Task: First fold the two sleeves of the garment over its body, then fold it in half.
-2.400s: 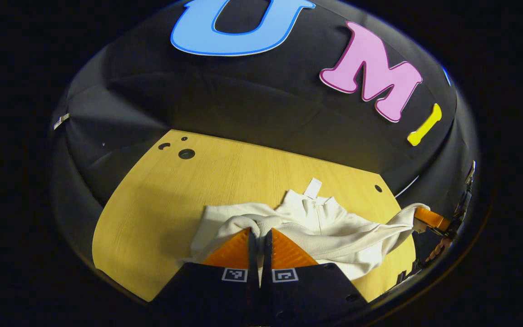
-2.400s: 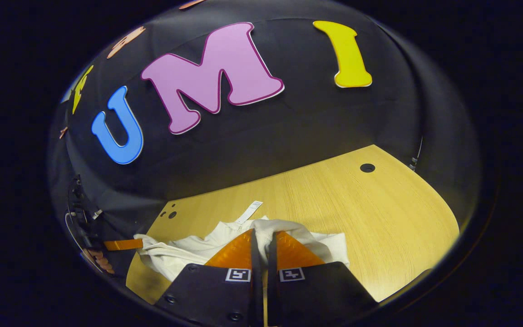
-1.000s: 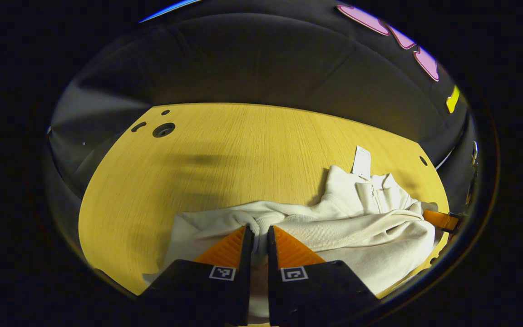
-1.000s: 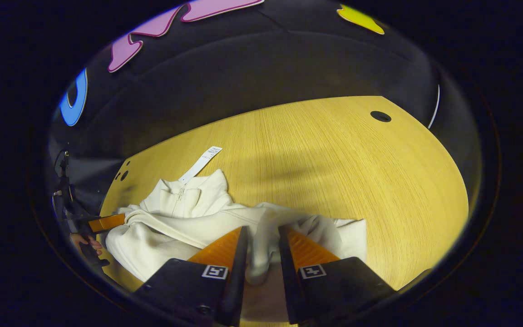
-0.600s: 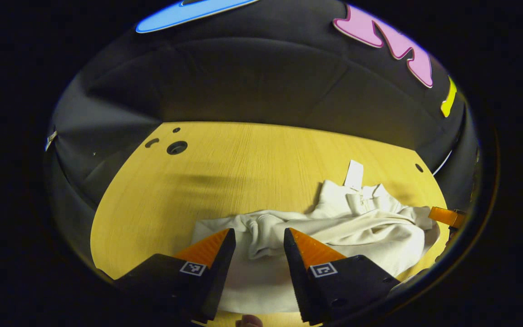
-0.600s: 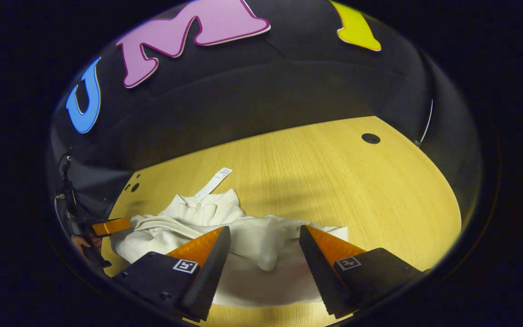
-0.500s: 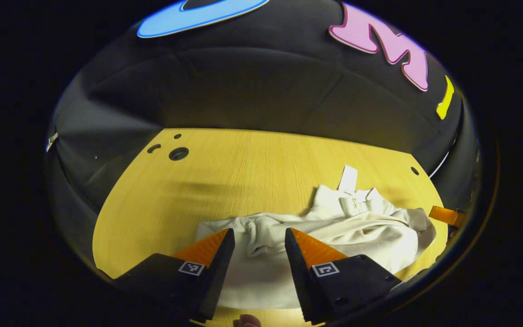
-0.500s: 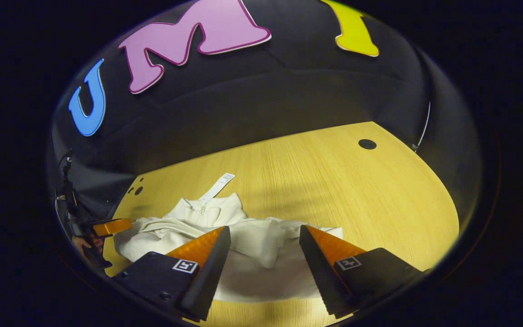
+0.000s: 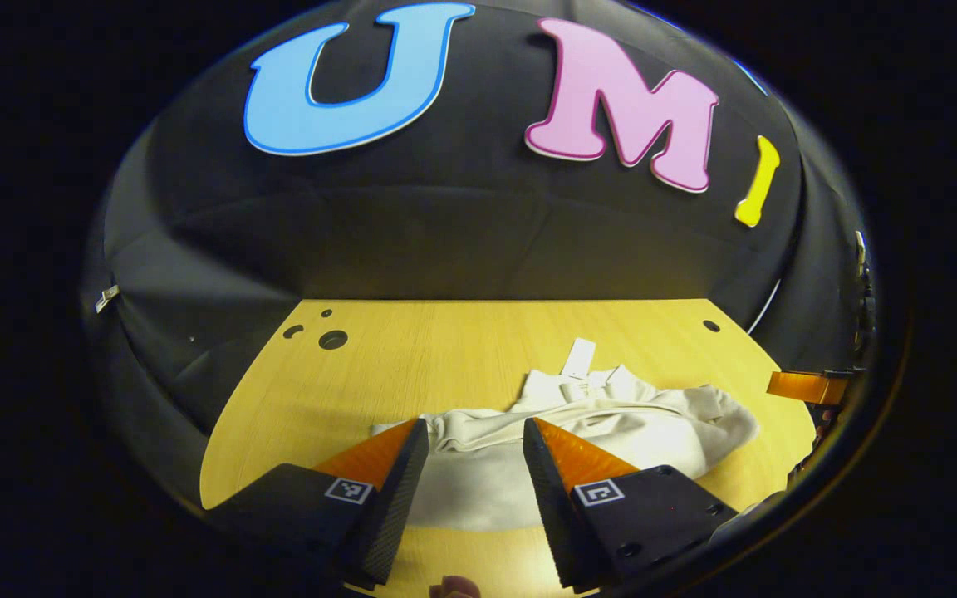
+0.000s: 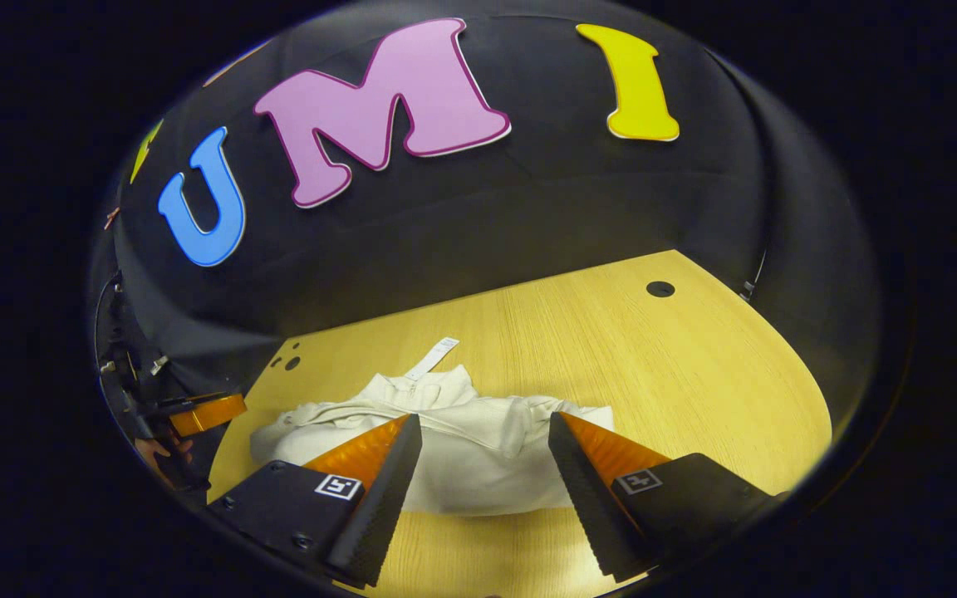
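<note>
Garment (image 9: 595, 423), a cream zip-neck top, lies bunched on the wooden bench (image 9: 412, 357), sleeves seemingly gathered over its body, as I hold my left gripper (image 9: 468, 453) and right gripper (image 10: 485, 448) above it, fingers spread and empty, likely ahead of the halving fold.

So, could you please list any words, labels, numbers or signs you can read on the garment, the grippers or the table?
White tag at the garment collar: any print is too small to read.
Square black-and-white coded markers on the left gripper and the right gripper: patterns, not text.
Wooden table: no writing.
</note>
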{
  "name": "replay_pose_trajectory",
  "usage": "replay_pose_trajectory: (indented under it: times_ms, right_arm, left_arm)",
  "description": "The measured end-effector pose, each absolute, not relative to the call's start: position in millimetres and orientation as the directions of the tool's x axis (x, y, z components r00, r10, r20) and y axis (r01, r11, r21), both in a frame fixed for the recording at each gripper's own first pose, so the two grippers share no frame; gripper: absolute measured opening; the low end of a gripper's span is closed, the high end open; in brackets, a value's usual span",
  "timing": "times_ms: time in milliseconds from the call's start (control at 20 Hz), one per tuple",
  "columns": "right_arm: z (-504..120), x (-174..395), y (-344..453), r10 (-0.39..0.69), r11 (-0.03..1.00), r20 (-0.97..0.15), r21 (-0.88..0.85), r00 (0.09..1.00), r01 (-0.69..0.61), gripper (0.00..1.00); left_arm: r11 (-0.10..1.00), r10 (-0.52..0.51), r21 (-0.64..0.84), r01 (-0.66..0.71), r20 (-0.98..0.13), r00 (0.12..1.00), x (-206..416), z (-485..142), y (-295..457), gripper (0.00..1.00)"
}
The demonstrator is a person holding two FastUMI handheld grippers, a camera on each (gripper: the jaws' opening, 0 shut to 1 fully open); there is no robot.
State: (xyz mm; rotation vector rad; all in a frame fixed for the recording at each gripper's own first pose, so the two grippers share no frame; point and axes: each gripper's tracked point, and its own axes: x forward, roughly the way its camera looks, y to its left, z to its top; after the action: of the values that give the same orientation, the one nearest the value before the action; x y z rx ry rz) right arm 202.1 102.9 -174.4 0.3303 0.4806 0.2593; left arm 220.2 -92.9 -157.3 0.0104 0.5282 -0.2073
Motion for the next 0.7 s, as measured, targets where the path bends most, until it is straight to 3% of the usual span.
replay_pose_trajectory:
  times_ms: [700]
  right_arm:
    - [-169.0,98.6,110.3,0.375,0.907,-0.410,0.346,0.832,-0.239,0.99]
  left_arm:
    - [0.960,-0.278,-0.174,0.217,-0.560,0.780,104.0,-171.1,-110.1,0.75]
